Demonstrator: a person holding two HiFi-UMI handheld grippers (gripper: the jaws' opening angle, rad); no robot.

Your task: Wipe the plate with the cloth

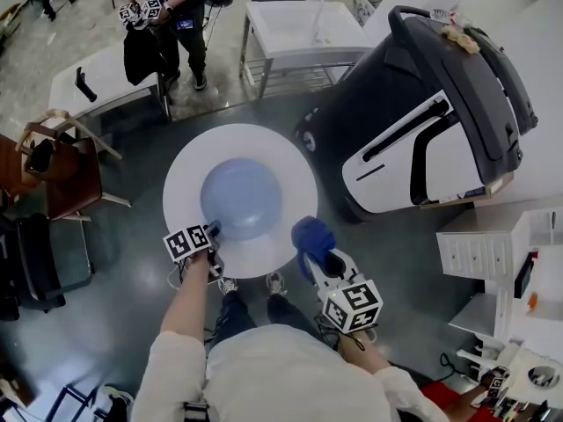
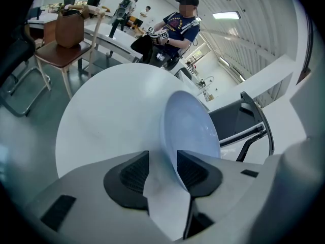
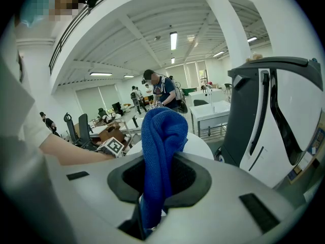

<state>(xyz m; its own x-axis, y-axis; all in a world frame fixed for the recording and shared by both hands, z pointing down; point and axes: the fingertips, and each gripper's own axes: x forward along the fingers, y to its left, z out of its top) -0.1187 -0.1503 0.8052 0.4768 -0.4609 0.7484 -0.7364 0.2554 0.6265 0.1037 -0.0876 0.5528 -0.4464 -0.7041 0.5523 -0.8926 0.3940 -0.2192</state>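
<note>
1. The plate (image 1: 242,196) is lying in the middle of the round white table (image 1: 185,161), and its pale blue hollow is facing up.
2. The left gripper (image 1: 214,231) is reaching to the near left edge of the plate. In the left gripper view its jaws are standing apart, with the rim of the plate (image 2: 190,121) passing between the two black pads (image 2: 133,173). The left pad is showing a clear gap to the rim. The right pad is lying close beside the rim, and I cannot tell if it is touching.
3. The right gripper (image 1: 318,255) is hanging at the near right edge of the table, just beside the plate. Its jaws are clamping the blue cloth (image 1: 312,234), and the bunched cloth (image 3: 160,136) is sticking up and out from between them.
4. The cloth is not touching the plate in the head view.
5. A big black and white machine (image 1: 422,121) is standing right of the table.
6. A chair (image 1: 62,170) is standing on the left.
7. A person (image 1: 167,7) in dark clothes is standing far behind the table.
</note>
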